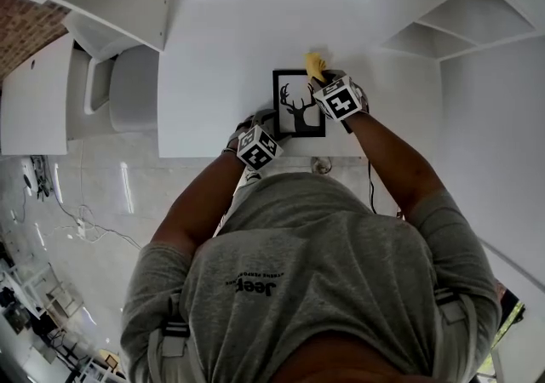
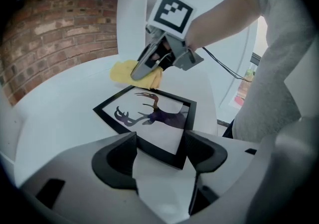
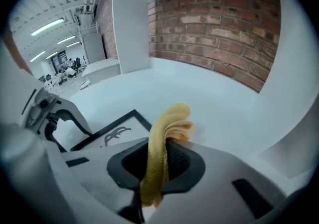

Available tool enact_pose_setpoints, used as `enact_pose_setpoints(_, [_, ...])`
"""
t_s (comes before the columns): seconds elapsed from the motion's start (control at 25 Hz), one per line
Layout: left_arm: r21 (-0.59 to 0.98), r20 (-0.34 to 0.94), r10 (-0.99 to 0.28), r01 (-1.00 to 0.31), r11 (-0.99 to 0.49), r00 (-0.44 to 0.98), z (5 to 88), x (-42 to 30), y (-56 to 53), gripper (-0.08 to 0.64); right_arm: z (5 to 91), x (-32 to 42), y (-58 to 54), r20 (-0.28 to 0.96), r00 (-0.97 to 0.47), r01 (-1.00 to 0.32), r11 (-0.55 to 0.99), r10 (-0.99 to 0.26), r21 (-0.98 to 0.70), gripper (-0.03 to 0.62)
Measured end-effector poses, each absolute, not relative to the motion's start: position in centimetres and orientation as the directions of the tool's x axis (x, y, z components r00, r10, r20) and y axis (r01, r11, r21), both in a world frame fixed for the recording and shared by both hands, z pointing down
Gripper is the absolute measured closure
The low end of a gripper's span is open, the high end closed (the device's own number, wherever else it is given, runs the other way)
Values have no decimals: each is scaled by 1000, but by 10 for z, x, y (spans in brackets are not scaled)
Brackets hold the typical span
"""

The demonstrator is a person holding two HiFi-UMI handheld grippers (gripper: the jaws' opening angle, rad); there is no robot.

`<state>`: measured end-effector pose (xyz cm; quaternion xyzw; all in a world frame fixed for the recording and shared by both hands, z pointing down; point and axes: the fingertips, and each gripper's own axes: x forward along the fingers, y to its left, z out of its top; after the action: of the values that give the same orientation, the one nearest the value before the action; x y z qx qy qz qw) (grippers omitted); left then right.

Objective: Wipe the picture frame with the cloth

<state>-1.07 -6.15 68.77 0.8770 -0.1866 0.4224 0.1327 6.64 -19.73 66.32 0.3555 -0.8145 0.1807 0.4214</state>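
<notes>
A black picture frame [image 1: 298, 104] with a deer silhouette lies flat on the white table [image 1: 221, 49]. My left gripper [image 1: 271, 133] is at its near left corner. In the left gripper view that corner of the frame [image 2: 149, 118] sits between the partly closed jaws of the left gripper [image 2: 160, 148], one jaw against each edge. My right gripper [image 1: 322, 77] is shut on a yellow cloth [image 1: 316, 64] at the frame's far right corner. The cloth [image 3: 169, 118] stands up out of the right gripper [image 3: 158, 161]. From the left gripper view, the cloth [image 2: 127, 72] rests beside the frame's far edge.
The frame lies close to the table's front edge, right before the person. White shelves [image 1: 460, 24] stand at the right, and a white chair [image 1: 128, 88] stands left of the table. A brick wall [image 3: 224, 24] runs behind the table.
</notes>
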Motion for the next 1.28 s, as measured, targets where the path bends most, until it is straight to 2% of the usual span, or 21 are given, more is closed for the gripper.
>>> enact_pose_setpoints(0.12, [75,788,-217,-440,-895,575,687,-10,-62,253,674,67,-207,847,-335,-725,687,-413,48,538])
enact_pose_setpoints(0.56, [76,789,-215,-439,-895,576,688,-12,-61,252,686,57,-195,884,-290,-677,732,-367,82,540])
enact_pose_setpoints(1.28, [77,791,-215,-442,-894,572,690,-12,-62,252,689,50,-73,926,-313,-578,816,-209,-12,540])
